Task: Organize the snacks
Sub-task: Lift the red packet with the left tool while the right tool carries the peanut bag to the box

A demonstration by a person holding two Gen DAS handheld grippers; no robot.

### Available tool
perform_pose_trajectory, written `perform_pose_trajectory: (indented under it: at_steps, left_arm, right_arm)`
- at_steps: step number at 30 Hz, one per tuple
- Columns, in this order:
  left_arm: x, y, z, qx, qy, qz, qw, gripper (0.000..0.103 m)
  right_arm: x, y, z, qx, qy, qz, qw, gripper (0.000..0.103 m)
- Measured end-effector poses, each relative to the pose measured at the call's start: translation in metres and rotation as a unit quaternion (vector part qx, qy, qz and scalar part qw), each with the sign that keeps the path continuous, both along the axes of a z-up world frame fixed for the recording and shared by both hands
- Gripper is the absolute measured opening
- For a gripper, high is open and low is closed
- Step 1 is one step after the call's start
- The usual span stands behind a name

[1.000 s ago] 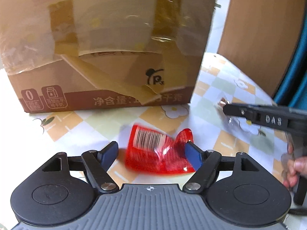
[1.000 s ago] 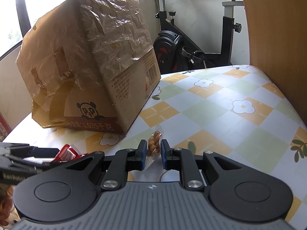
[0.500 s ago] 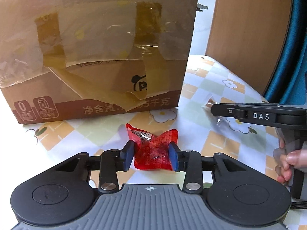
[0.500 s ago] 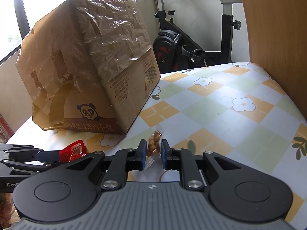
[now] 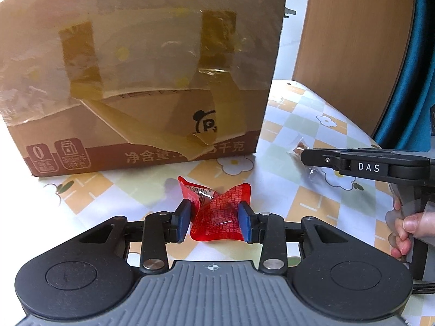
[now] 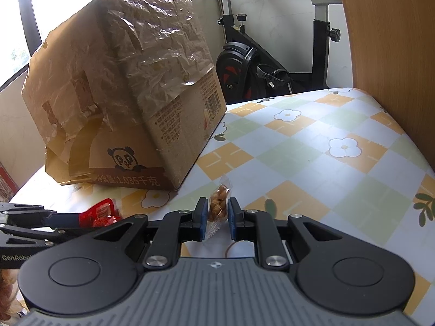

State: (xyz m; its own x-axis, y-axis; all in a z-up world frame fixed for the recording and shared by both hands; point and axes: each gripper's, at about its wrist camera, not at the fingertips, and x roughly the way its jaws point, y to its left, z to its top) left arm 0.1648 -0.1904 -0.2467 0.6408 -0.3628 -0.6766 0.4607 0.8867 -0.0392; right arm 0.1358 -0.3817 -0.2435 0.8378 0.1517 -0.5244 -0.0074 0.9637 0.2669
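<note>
Red foil snack packet (image 5: 217,217), crumpled, clamped between the blue pads of the left gripper (image 5: 214,220); the packet bulges and twists between the jaws, above the tabletop (image 5: 293,125) in front of the cardboard box (image 5: 141,76), toward the tabletop's near edge. Clear wrapper of brown nut-like snack (image 6: 217,206), pinched at its middle by the right gripper (image 6: 216,218), jaws nearly closed on it, held off the cloth near the box's front right corner. Box: taped, wrinkled plastic over its top, opening not visible from either view. Risks, as judged: the red packet is gripped across a slick, puffed body, so a quick swing could let it squirt forward out of the pads, and a harder squeeze could burst the seal. The clear wrapper is thin and its tail hangs loose below the pads, so it may slide through or the contents be crushed. The two grippers sit near one another, the right one's arm crossing the left view, so a careless turn toward the box could knock one packet with the other tool. Tabletop right edge lies close by; a dropped item could roll off.
</note>
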Motion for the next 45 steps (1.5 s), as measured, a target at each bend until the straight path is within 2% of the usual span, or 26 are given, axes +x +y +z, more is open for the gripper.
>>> perform_pose_trajectory:
  at_steps: [8,19,30,37,45]
  left_arm:
    - [-0.005,0.025,0.011,-0.005,-0.013,0.008,0.9999,0.04]
    - [-0.01,0.078,0.027,-0.031,-0.027,0.05,0.9979,0.04]
    - [-0.018,0.129,0.044,-0.06,-0.053,0.084,0.9933,0.041]
    - [-0.025,0.157,0.076,-0.059,-0.104,0.083,0.9893,0.041]
    - [-0.013,0.177,0.147,-0.077,-0.191,0.075,0.9757,0.042]
  right_arm:
    - [-0.004,0.001,0.002,-0.013,-0.01,-0.01,1.0,0.017]
    - [-0.014,0.021,0.013,-0.077,-0.013,-0.009,0.997,0.017]
    - [-0.058,0.067,0.029,-0.074,-0.018,0.021,0.997,0.017]
    - [-0.057,0.099,0.078,-0.059,-0.085,0.044,0.994,0.017]
    - [-0.028,0.116,0.154,-0.064,-0.171,0.063,0.981,0.017]
